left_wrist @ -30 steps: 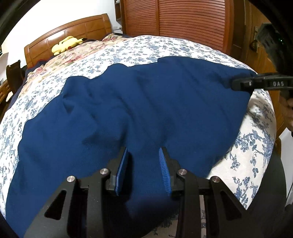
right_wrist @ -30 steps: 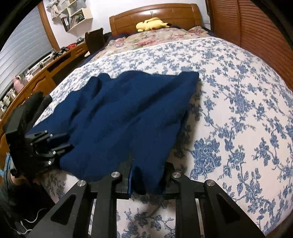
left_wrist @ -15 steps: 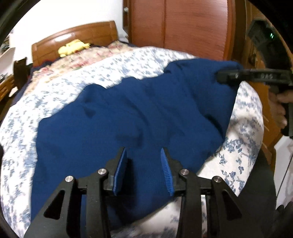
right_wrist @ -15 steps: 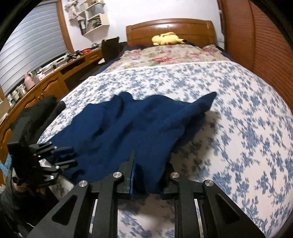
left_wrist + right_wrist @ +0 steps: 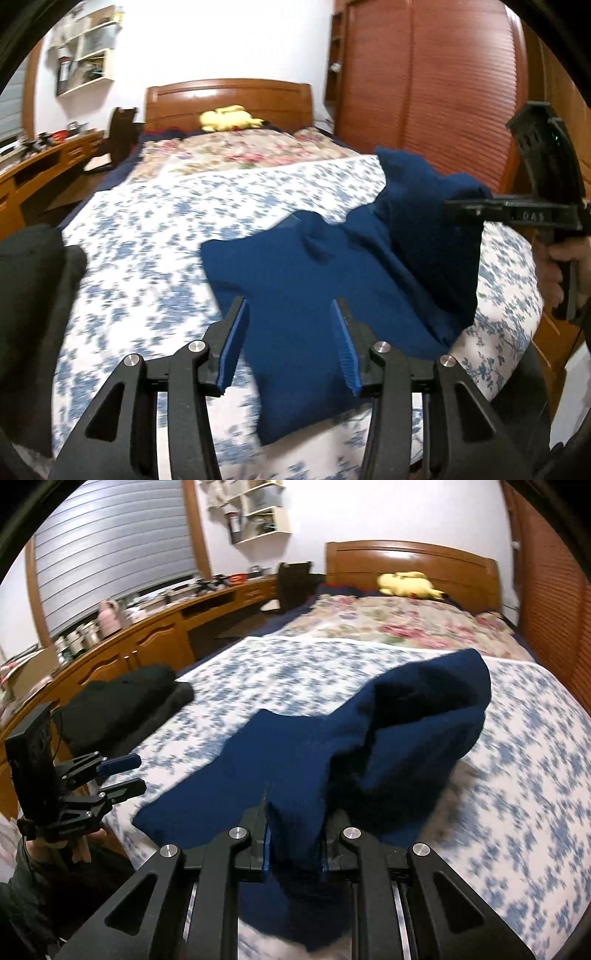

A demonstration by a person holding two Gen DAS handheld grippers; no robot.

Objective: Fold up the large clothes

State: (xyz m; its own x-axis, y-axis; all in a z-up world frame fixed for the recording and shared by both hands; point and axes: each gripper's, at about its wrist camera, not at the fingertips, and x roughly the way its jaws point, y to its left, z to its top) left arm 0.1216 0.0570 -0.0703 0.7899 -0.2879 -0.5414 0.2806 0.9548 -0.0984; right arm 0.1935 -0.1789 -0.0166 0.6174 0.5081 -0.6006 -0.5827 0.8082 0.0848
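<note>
In the left wrist view, the left gripper point(image 5: 290, 345) is hovering above the near part of the navy garment point(image 5: 317, 295), its blue-padded fingers point(image 5: 233, 341) standing wide apart with nothing between them. The garment is lying on the blue-flowered bedspread point(image 5: 147, 258) toward the near right corner of the bed, one edge lifted off the bed. That lifted edge is running up to the right gripper point(image 5: 476, 212), which is entering from the right and pinching the bunched cloth at its tip. A dark folded pile point(image 5: 29, 295) is sitting at the left edge of the bed, and a yellow plush toy point(image 5: 229, 118) is resting by the wooden headboard point(image 5: 229, 98).

In the right wrist view, the right gripper point(image 5: 293, 834) is holding a fold of the navy garment point(image 5: 351, 746) between narrowly set fingers, the cloth filling the gap. From there the garment is rising into a doubled-over hump, while its left part is spreading flat on the bedspread point(image 5: 517, 794). The left gripper point(image 5: 123, 773) is showing at the left, apart from the cloth, its fingers spread and empty. The dark folded pile point(image 5: 125, 705) is lying beyond it, beside a wooden desk point(image 5: 147, 635).
</note>
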